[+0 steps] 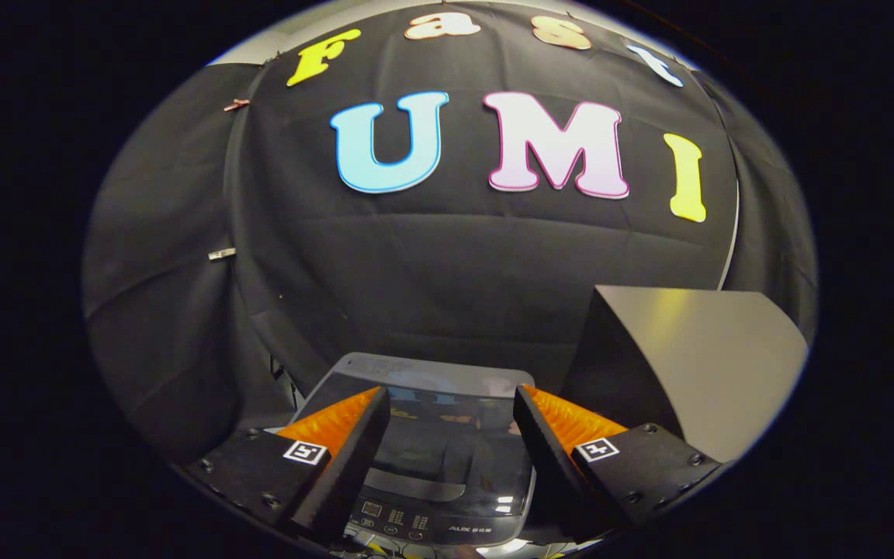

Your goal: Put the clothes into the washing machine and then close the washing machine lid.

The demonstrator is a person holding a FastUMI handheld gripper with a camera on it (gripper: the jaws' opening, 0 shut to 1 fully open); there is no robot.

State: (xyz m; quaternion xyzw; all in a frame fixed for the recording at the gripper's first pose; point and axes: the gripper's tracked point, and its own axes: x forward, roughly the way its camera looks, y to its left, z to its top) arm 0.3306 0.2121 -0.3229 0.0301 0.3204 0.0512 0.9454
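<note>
Fingers (385, 411) spread apart, above closed washing machine lid (447, 435)

Black cloth wall (447, 264) drapes across the whole back of the booth, creased and sagging in soft folds, with a horizontal crease running through its middle. A second dark panel of cloth (168, 310) hangs on one side, with small clips (222, 254) at its seam with the back wall. On the other side stands a grey box-like cabinet (695, 349), its slanted top catching a yellowish glare. A pale strip of ceiling (299, 35) peeks above the cloth.
</note>
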